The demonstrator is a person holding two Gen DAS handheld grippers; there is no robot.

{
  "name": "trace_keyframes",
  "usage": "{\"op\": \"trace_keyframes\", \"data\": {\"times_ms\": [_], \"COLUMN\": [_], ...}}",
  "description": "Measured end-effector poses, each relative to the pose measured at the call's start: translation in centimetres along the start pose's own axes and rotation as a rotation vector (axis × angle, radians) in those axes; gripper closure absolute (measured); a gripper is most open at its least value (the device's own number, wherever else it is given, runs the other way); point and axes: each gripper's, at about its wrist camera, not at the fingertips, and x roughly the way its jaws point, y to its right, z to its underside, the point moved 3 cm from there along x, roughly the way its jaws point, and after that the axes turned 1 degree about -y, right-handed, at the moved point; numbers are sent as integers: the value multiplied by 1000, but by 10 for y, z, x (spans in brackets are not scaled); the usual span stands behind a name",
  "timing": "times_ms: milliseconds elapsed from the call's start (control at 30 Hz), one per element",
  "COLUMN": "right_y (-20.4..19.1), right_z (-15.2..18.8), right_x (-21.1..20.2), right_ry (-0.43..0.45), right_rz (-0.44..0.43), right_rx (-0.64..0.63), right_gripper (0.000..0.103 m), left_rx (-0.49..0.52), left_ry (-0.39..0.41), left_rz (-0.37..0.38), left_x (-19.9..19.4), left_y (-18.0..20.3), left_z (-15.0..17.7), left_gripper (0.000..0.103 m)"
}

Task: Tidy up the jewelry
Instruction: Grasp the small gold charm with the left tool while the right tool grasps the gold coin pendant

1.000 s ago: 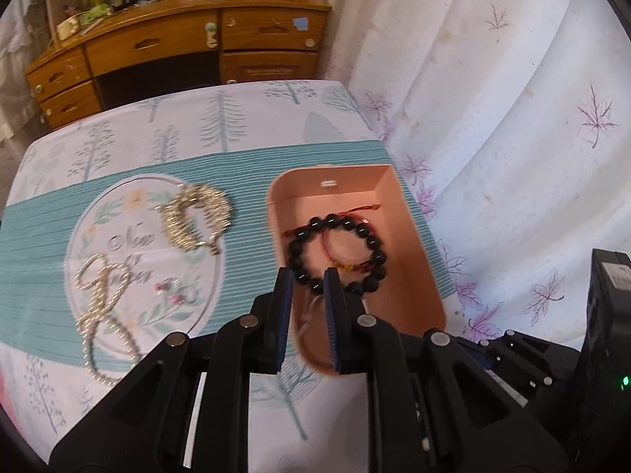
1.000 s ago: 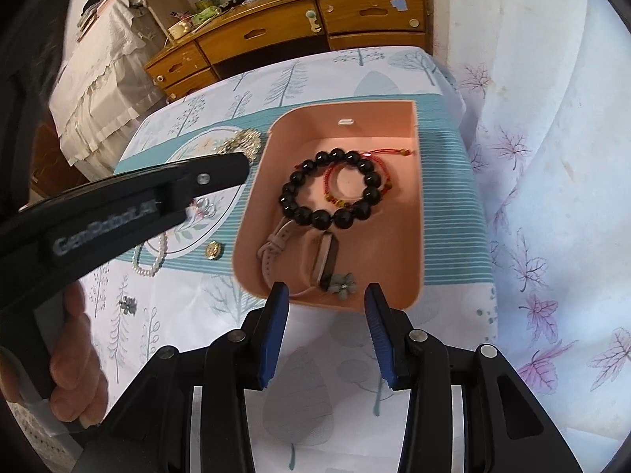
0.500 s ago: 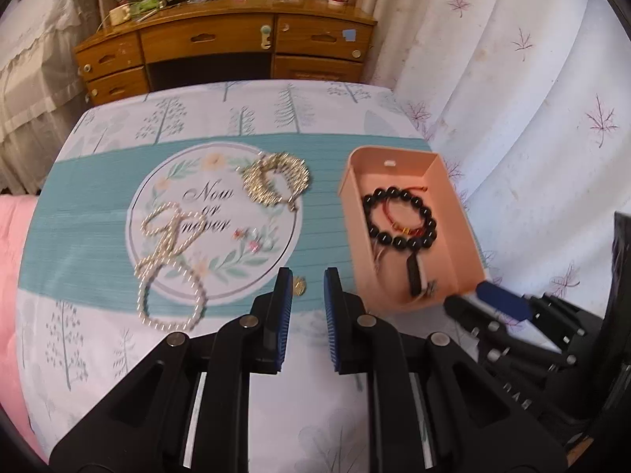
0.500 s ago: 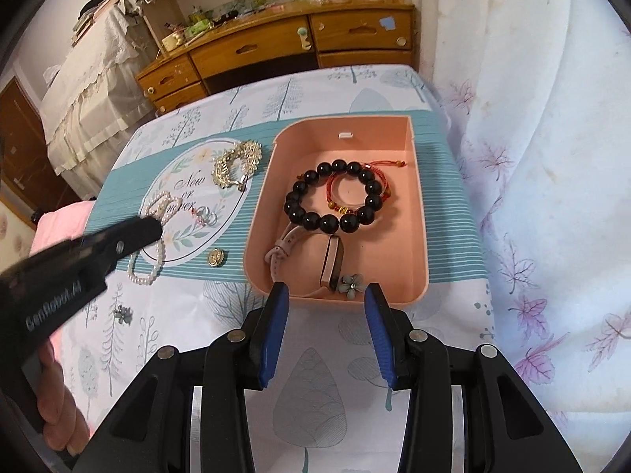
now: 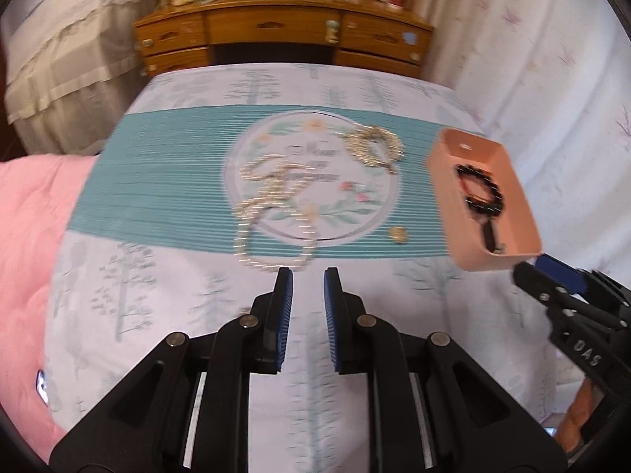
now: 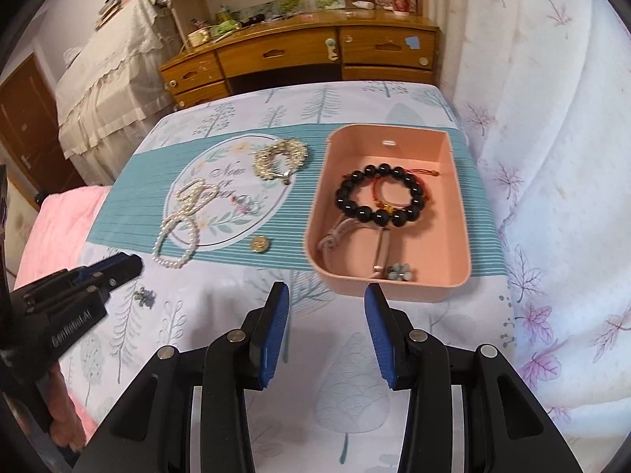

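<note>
Both claws hang over the tablecloth [image 6: 221, 339] with nothing in them. The left gripper [image 5: 308, 276] has its blue pads a narrow gap apart, bare cloth showing between; the right gripper [image 6: 326, 295] stands wider, its pads apart just short of the near wall of the pink tray [image 6: 459, 213], not touching it.

A second ago the left gripper sat right over the tray, its tips above the black bead bracelet [image 6: 380, 195]. Now it has swung away to the left of the tray, and its tips point at the near loop of the pearl necklace [image 6: 179, 232]. The right gripper's opening is unchanged, and it has drawn back a little from the tray.

Left of the tray lie the pearl necklace, a gold chain bracelet [image 6: 278, 157] and, nearest the tray, a small gold charm [image 6: 260, 243]. Inside the tray are the bead bracelet, a red cord bracelet [image 6: 384, 189], a pale watch strap [image 6: 335, 236] and a flower clip [image 6: 399, 272].

The left view is smeared with motion, so the jewelry there is hard to read.
</note>
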Motion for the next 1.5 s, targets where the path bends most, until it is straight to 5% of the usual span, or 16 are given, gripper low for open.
{"op": "trace_keyframes", "data": {"times_ms": [467, 1000, 1333, 1500], "right_y": [-52, -78, -87, -93], "right_z": [-22, -71, -74, -78], "right_x": [10, 121, 164, 169], "right_ry": [-62, -311, -378, -392], "right_rz": [-118, -93, -6, 40], "right_rx": [-65, -48, -92, -137], "right_gripper": [63, 62, 64, 74], "left_rx": [-230, -74, -74, -88], "left_ry": [-43, -180, -227, -236], "left_rz": [-38, 97, 119, 130], "left_x": [-2, 43, 66, 69], "left_y": [-114, -62, -57, -61], "left_z": [15, 29, 24, 20], "left_gripper": [90, 86, 85, 85]}}
